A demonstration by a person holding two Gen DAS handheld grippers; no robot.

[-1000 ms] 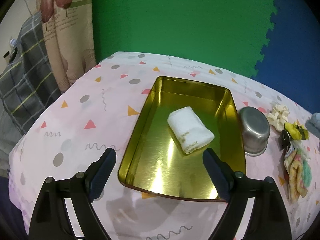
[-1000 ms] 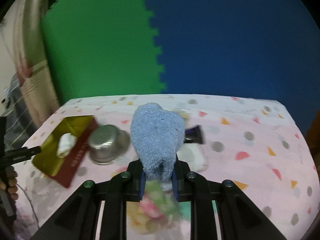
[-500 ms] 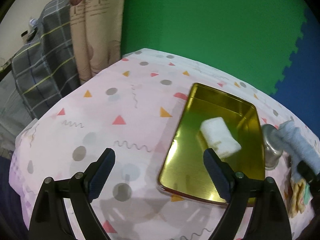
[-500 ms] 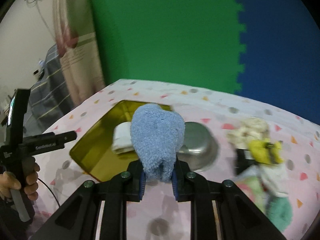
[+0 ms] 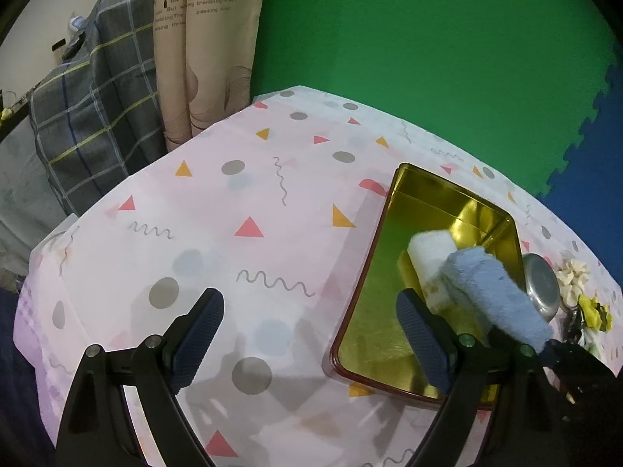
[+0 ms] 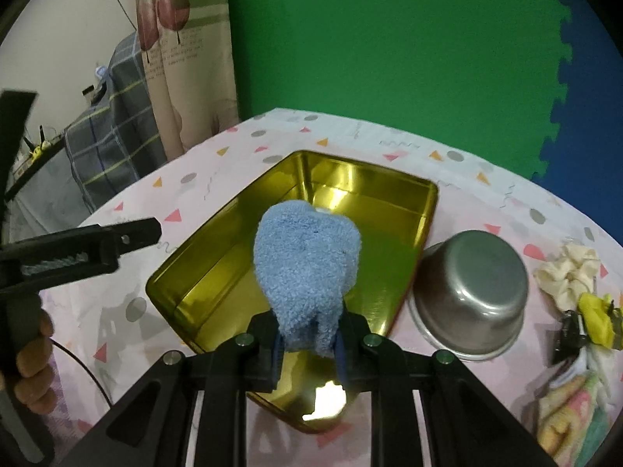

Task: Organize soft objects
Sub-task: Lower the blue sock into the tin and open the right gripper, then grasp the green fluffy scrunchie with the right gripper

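A gold rectangular tin [image 6: 426, 210] [image 5: 373, 257] lies on the patterned tablecloth. My right gripper [image 6: 307, 344] is shut on a fluffy blue cloth [image 6: 307, 264], which it holds above the tin's inside. In the left wrist view the same blue cloth [image 5: 494, 295] hangs over the tin beside a rolled white towel [image 5: 430, 253] lying in it. My left gripper [image 5: 307, 334] is open with nothing between its fingers, over the tablecloth left of the tin. A person's hand [image 6: 29, 366] holds the left gripper's handle.
A steel bowl [image 6: 471, 292] stands upside down right of the tin. Beyond it lie a cream scrunchie [image 6: 568, 272], a yellow item with a black clip [image 6: 595, 317] and a pastel cloth [image 6: 572, 404]. Curtains and a plaid fabric [image 5: 97, 116] hang past the table's left edge.
My right gripper has carried the blue cloth leftward, from over the bowl area to above the tin. The left gripper has shifted left, off the tin and over bare tablecloth.
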